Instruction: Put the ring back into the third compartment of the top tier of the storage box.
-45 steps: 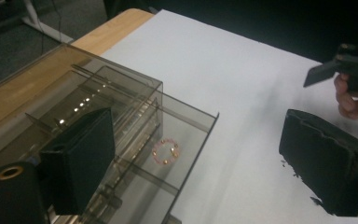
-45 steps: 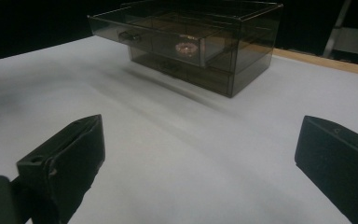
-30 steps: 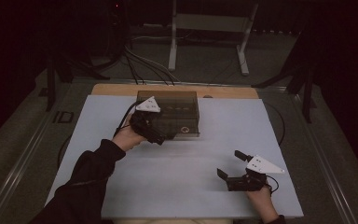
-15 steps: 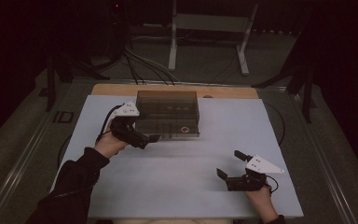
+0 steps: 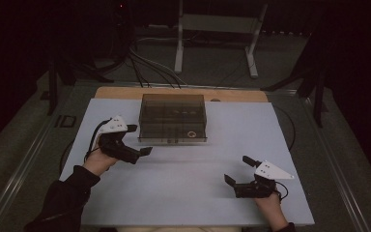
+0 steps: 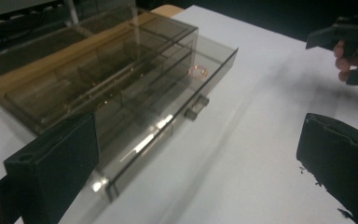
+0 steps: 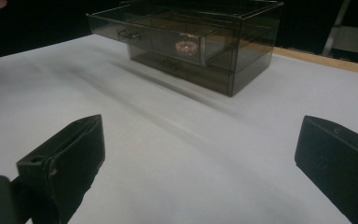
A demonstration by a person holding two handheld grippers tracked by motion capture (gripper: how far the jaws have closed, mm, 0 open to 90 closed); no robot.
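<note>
A smoky clear drawer box (image 5: 173,116) stands at the back middle of the white table (image 5: 183,193). Its upper drawer sticks out a little toward me and holds a small copper ring (image 5: 191,134). My left gripper (image 5: 139,139) hovers open just off the box's front left corner, nothing between its jaws. In the left gripper view the box (image 6: 116,79), its drawer handle (image 6: 196,107) and the ring (image 6: 196,71) lie ahead of the open left gripper (image 6: 196,168). My right gripper (image 5: 239,169) rests open near the front right, and faces the box (image 7: 191,42) and ring (image 7: 185,46).
A wooden strip (image 5: 125,92) borders the table's far edge behind the box. Beyond it, on the dark floor, stand a metal frame (image 5: 212,43) and several cables (image 5: 145,63). The other hand and its gripper (image 6: 349,42) appear far off in the left gripper view.
My left gripper has drawn back from the box's front left corner, moving left and toward me, jaws open. The right gripper and the box have not moved.
</note>
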